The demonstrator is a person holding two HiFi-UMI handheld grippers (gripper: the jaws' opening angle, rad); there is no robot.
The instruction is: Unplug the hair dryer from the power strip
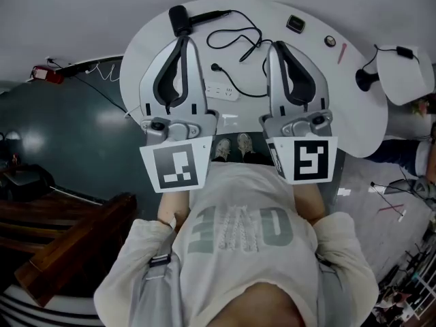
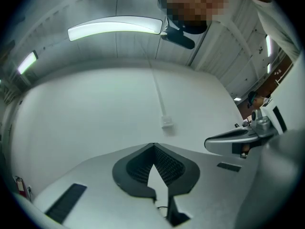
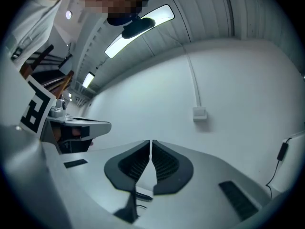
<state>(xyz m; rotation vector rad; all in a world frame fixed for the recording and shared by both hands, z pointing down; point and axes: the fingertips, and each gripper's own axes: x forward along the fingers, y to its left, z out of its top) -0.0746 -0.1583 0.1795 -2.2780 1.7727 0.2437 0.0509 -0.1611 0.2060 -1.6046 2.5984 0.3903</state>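
Note:
In the head view the black hair dryer [image 1: 182, 20] lies at the far edge of the white round table [image 1: 354, 125], its black cord [image 1: 235, 41] looping across the top. The cord's plug [image 1: 216, 67] lies on the table just beyond the white power strip [image 1: 223, 92], apart from it. My left gripper [image 1: 184, 41] and right gripper [image 1: 279, 46] are held side by side above the table, both shut with nothing between the pads. In the gripper views the left gripper [image 2: 153, 146] and the right gripper [image 3: 151, 142] point at a white wall.
On the table's far right lie a small black device [image 1: 296, 24], a round item [image 1: 330, 41] and a red pen [image 1: 341, 52]. A smaller white table [image 1: 407, 77] stands at right, dark wooden furniture [image 1: 75, 240] at left. A wall box [image 3: 199, 112] hangs ahead.

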